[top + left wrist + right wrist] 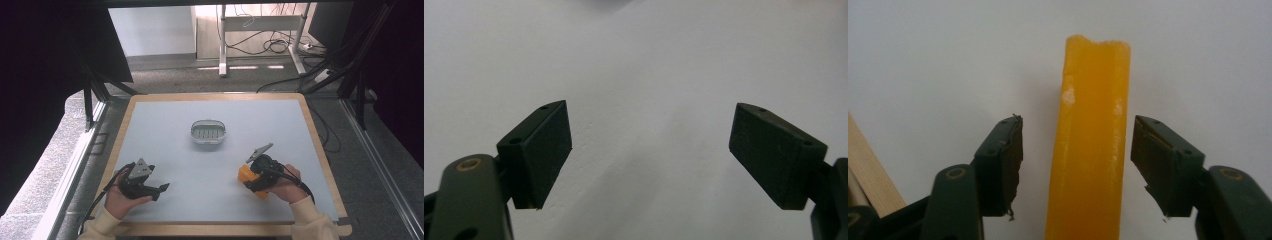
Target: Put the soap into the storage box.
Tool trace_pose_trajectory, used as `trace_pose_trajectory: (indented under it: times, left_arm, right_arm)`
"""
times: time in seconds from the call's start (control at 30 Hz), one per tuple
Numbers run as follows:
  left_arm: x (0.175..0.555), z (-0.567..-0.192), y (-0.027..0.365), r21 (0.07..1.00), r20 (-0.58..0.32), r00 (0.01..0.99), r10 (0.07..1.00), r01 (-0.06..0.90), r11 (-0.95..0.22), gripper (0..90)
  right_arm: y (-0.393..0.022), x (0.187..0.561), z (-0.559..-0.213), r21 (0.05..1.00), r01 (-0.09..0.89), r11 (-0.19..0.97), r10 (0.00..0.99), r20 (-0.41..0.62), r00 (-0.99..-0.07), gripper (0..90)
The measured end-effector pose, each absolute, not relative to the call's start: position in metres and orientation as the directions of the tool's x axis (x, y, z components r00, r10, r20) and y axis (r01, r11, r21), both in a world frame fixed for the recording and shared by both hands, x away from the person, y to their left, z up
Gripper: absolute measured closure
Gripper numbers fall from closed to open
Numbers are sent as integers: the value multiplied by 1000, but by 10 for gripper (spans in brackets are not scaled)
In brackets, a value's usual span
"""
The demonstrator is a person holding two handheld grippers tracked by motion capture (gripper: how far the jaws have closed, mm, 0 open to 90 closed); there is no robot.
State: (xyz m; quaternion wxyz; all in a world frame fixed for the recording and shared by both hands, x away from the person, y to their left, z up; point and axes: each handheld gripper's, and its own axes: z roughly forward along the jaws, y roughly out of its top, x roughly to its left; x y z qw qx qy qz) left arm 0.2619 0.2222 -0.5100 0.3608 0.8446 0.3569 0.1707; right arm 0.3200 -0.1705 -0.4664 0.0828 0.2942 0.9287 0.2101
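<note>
Right tool spread around a long orange-yellow block; left tool released over the bare pale grey surface.
The right gripper view shows gaps between both jaws and the block, its near end cut off; the high view adds a small oval grey tray mid-surface, contents too small to tell.

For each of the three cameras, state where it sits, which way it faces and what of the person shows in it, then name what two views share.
High view: above the person's side, looking forward and down on the table and oval dish; both hands, left gripper, right gripper.
Left gripper view: rides the left gripper, facing bare tabletop between spread jaws.
Right gripper view: rides the right gripper, jaws either side of the orange bar, gaps visible.
Shared: the orange bar, high and right gripper views.
</note>
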Motion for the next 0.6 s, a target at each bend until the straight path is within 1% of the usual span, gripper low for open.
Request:
trace_pose_trajectory:
  times: [0.13, 0.37, 0.6]
  left_arm:
    - [262, -510, 222, 732, 32, 687, 726, 479, -485, 173]
    - [262, -510, 222, 731, 33, 687, 725, 479, -487, 173]
    - [262, -510, 223, 732, 35, 687, 726, 477, -486, 173]
  right_arm:
    - [-170, 322, -470, 424, 516, 744, 580, -26, -814, 475]
    - [-170, 323, -472, 405, 523, 750, 585, -37, -810, 584]
    - [-169, 322, -471, 405, 527, 747, 588, -34, -808, 610]
